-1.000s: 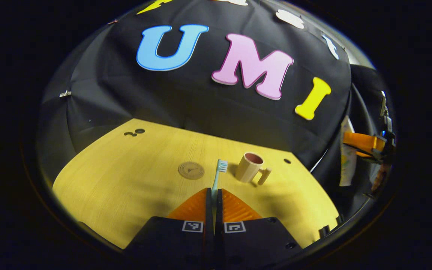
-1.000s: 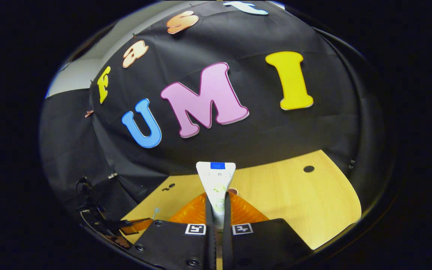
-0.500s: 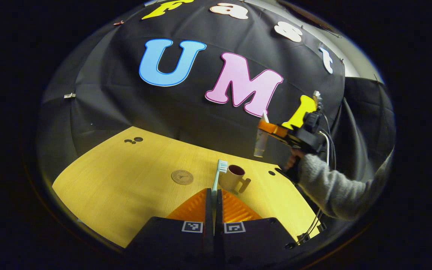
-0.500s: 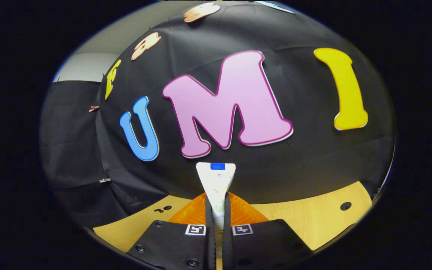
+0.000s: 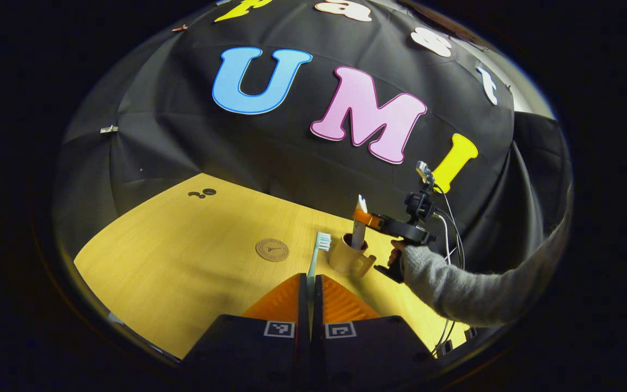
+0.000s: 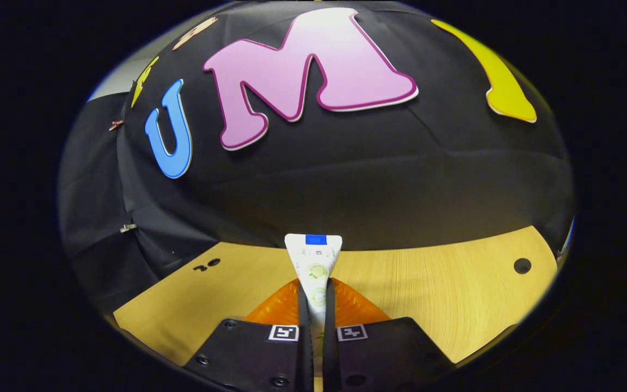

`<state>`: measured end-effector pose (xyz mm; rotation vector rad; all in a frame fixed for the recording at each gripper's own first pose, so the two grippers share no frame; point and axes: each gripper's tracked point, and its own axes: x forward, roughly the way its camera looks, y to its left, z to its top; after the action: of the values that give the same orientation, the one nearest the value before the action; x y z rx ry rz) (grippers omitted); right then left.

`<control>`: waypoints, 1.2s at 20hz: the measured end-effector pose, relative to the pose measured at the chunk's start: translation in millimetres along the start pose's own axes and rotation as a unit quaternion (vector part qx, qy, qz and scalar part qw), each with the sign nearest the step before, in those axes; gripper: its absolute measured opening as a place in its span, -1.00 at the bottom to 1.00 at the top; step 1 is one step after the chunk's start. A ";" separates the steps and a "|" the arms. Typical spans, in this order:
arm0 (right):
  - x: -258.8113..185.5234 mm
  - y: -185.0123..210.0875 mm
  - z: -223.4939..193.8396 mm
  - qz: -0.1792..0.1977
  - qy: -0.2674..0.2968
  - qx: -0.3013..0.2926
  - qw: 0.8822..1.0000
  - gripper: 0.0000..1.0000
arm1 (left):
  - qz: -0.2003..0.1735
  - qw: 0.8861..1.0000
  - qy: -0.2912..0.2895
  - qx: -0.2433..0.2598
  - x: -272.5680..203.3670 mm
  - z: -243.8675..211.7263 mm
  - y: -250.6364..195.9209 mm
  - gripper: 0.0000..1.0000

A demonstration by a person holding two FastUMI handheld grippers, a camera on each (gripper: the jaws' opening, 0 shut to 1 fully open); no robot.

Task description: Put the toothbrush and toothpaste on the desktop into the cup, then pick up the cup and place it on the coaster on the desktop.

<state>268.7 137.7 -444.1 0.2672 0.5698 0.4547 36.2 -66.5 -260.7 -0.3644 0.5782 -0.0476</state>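
Toothpaste upright, lower end in cup, pinched by right gripper, left gripper clamping toothbrush, bristles forward.

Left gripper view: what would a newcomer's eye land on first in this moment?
First the toothpaste, standing upright with its lower end in the cup right of centre on the desk, held by the right tool from a grey sleeve. Next the toothbrush, pinched in the left tool in the foreground, bristles just left of the cup. The round coaster lies bare further left.
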 end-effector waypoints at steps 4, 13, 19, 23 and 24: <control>-14.4 3.7 -13.6 -0.003 -0.006 -0.005 1.000 -0.79 | -0.004 1.000 -0.002 0.006 9.5 1.9 -1.6 -0.88; -46.7 9.5 -36.6 0.012 0.029 0.009 0.999 -0.29 | -0.014 1.000 -0.011 0.008 16.8 4.7 -10.4 -0.87; -85.2 -9.6 -5.6 -0.032 0.003 0.014 0.999 0.29 | -0.043 0.997 -0.065 -0.017 42.3 43.6 -35.2 -0.88; -134.4 -26.5 -9.9 -0.063 0.009 -0.027 0.998 0.31 | -0.078 0.989 -0.124 -0.037 82.1 83.5 -67.8 -0.88; -146.6 -27.0 -13.6 -0.061 0.012 -0.024 0.998 0.32 | -0.087 0.985 -0.140 -0.044 92.0 93.0 -75.3 -0.88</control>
<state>160.4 45.1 -398.1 0.1794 0.5943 0.3532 168.1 -120.2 -210.6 -0.4985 0.2703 -0.1365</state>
